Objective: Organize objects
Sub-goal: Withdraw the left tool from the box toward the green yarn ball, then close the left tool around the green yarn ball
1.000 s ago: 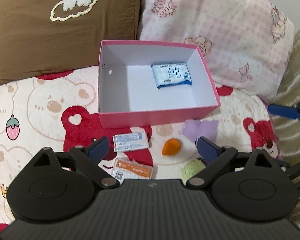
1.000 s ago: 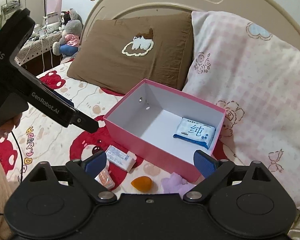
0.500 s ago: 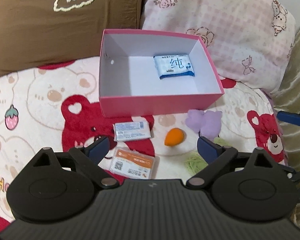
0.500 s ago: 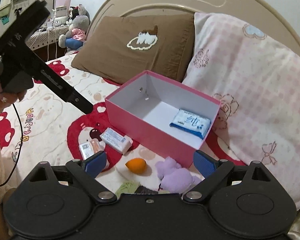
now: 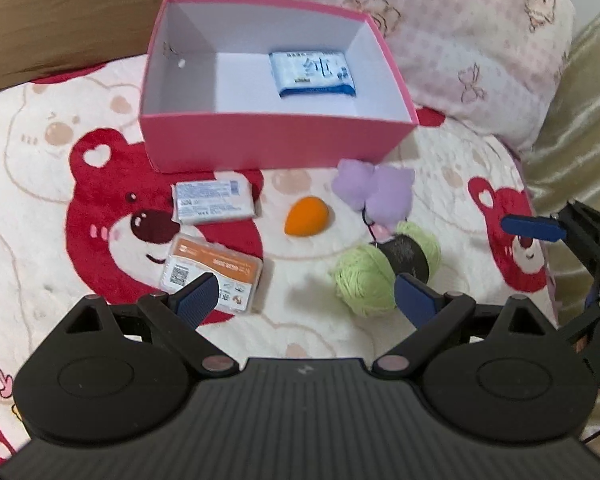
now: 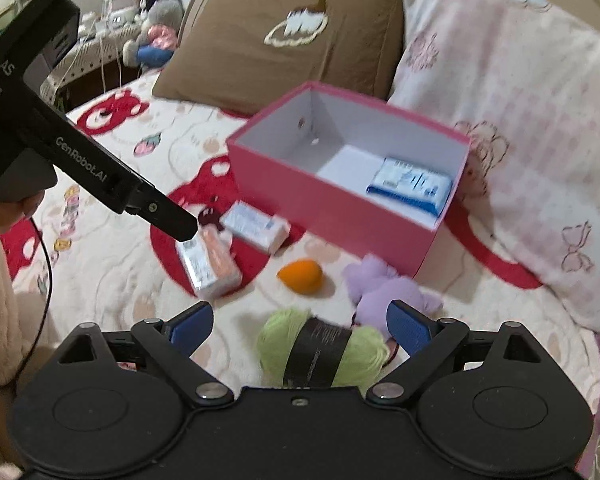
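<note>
We held both tools above the bedspread (image 5: pixel 40 184), and neither had anything in its grasp. Our left gripper (image 5: pixel 306 298) stood with its jaws spread wide, its left blue pad (image 5: pixel 198 294) hanging over the near corner of the orange-labelled packet (image 5: pixel 212 270) and its right pad just beside the green yarn ball (image 5: pixel 374 272) (whether either pad brushed these we could not tell from the blur). Our right gripper (image 6: pixel 300 326) was likewise spread wide and empty; the yarn ball (image 6: pixel 320 344), with its black band, lay on the bedspread between and below its two pads, apart from both. The pink box (image 5: pixel 276 140) sat open against the pillows, the brown pillow (image 6: pixel 284 52) behind its left side and the pink checked pillow (image 6: pixel 520 120) behind its right, and inside it, toward the right rear, lay a blue tissue pack (image 5: pixel 312 74). In front of the box, left to right, lay a white wrapped bar (image 5: pixel 214 202), an orange egg-shaped sponge (image 5: pixel 306 216) and a purple plush toy (image 5: pixel 374 192), the last touching the yarn ball by a dark cord. The white bar lay just beyond the orange-labelled packet.
</note>
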### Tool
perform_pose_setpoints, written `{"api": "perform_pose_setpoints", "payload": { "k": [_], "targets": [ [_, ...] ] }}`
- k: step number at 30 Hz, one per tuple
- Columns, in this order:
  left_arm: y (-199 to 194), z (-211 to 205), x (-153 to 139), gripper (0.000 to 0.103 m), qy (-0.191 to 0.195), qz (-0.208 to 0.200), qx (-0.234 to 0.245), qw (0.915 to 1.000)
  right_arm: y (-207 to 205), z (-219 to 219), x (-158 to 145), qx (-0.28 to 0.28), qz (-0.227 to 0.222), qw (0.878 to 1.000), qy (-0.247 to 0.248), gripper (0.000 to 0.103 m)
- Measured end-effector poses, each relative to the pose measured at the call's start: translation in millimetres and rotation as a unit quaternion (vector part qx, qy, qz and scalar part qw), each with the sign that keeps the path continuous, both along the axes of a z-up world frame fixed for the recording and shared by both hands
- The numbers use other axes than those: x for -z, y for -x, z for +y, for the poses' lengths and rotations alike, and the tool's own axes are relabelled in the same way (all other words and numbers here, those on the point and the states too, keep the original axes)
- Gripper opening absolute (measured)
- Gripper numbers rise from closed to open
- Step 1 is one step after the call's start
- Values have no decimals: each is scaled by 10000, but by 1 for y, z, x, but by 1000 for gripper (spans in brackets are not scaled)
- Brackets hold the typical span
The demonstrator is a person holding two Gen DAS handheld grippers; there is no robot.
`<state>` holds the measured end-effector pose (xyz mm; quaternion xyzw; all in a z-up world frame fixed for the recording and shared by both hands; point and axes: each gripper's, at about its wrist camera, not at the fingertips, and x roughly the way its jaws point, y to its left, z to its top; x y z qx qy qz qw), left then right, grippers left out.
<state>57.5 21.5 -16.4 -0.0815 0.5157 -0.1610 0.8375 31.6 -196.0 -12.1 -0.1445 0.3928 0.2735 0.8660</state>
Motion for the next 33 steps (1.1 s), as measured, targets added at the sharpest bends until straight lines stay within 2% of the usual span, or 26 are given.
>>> {"api": "perform_pose_setpoints", "payload": {
  "k": [13, 15, 17, 19, 23, 27, 33],
  "targets": [
    [0, -17, 30, 95, 313, 12, 180, 9993, 1, 2, 36, 162, 151, 9997, 107, 96],
    [-2, -13, 35, 95, 336, 63, 124, 9993, 2, 5, 42, 202, 37, 9995, 257, 96],
    [-4, -8, 40, 95, 321, 108, 44, 9994, 2, 9, 51, 256, -124, 9978, 607, 96],
    [-5, -3, 45, 95, 409, 144, -45, 9991, 0, 9, 59, 298, -99, 9968, 742, 96],
    [-4, -1, 53, 95, 673, 177, -144, 9975, -6, 1, 64, 486, 20, 9974, 538, 96],
    [0, -12, 65, 95, 778, 206, -251, 9964, -8, -3, 67, 539, 42, 9980, 322, 96],
    [2, -32, 83, 95, 985, 169, -240, 9947, -7, -1, 71, 466, -25, 9981, 407, 96]
  ]
}}
